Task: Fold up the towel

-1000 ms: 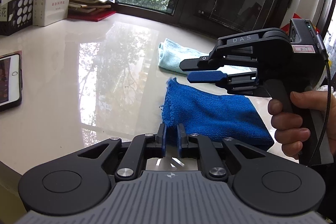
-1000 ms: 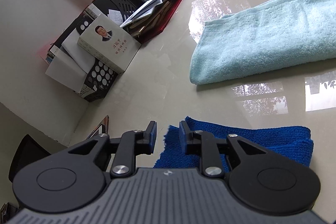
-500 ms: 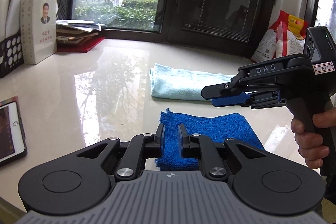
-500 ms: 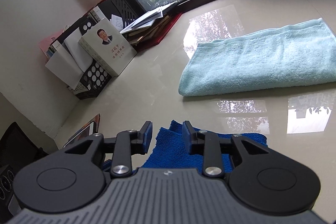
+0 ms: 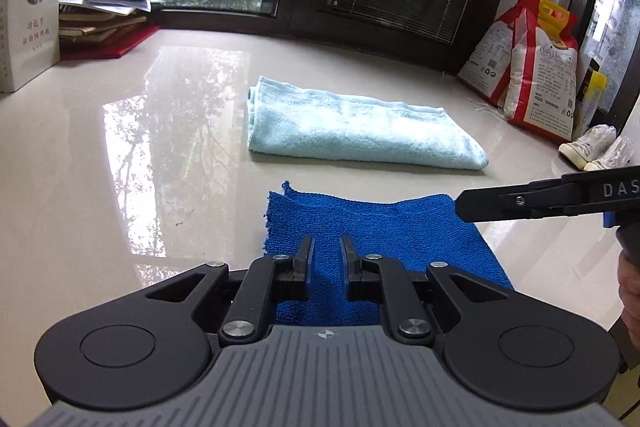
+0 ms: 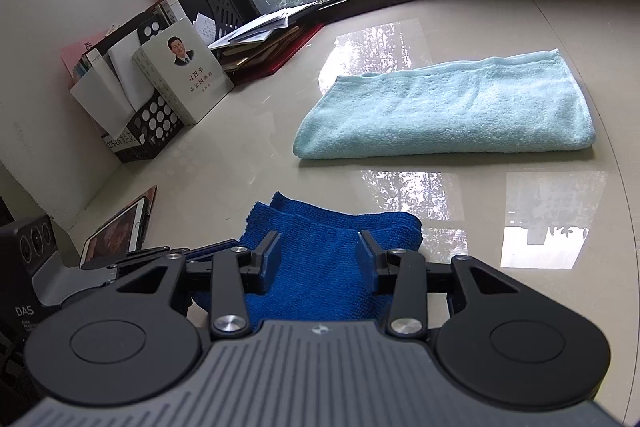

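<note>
1. Towel (image 5: 380, 227), dark blue, lying folded flat on near part of glossy table (image 5: 160, 147), directly ahead of both grippers.
2. Left gripper (image 5: 326, 243) hovering over near left part of this towel; jaws standing narrowly apart, pinching nothing, blue cloth showing through the gap.
3. Right gripper (image 6: 319, 235) hovering over same cloth from the right; jaws having just been opening, now standing well apart, pads not pressing on the cloth seen between them.
4. Hand (image 5: 630, 291) gripping its handle at right edge of left wrist view, black fingertip crossing far right corner of the cloth.
5. Pale towel (image 5: 352, 127) lying folded farther back, apart from the dark one.
6. Book (image 6: 180, 75) standing far left; tablet (image 6: 116, 235) lying near left; bags (image 5: 536, 75) leaning far right.
</note>
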The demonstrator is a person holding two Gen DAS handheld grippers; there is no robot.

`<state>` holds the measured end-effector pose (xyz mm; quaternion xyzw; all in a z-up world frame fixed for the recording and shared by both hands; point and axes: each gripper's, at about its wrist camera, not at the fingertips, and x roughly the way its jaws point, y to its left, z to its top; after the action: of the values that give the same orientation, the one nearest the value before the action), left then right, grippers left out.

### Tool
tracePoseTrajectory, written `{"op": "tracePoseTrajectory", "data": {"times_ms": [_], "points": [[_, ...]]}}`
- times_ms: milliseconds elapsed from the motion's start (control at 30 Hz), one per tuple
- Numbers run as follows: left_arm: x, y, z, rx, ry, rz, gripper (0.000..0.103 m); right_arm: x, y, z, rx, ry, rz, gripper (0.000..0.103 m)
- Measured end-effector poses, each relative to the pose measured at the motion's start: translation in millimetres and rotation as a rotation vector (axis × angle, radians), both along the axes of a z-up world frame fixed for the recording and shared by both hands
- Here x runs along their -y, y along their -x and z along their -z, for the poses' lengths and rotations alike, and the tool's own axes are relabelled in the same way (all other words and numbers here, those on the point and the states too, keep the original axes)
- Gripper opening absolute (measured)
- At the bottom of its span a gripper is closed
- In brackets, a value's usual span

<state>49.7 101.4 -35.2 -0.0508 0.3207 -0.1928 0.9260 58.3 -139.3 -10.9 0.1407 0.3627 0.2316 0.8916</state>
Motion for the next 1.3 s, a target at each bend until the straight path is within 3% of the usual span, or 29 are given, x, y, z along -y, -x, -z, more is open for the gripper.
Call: {"op": "tracePoseTrajectory", "data": {"times_ms": [167, 300, 700, 1300], "points": [[0, 0, 10, -0.009, -0.008, 0.008, 0.015, -7, 27, 0, 0.057, 0.134, -0.024, 0.05], [2, 3, 14, 0.021, -0.03, 0.021, 0.015, -8, 47, 1, 0.085, 0.194, -0.049, 0.051], [8, 11, 16, 0.066, -0.067, 0.007, 0.015, -10, 75, 18, 0.077, 0.261, -0.033, 0.052], [18, 18, 15, 0.071, -0.084, -0.058, 0.015, -18, 71, 37, 0.143, 0.351, 0.096, 0.057]]}}
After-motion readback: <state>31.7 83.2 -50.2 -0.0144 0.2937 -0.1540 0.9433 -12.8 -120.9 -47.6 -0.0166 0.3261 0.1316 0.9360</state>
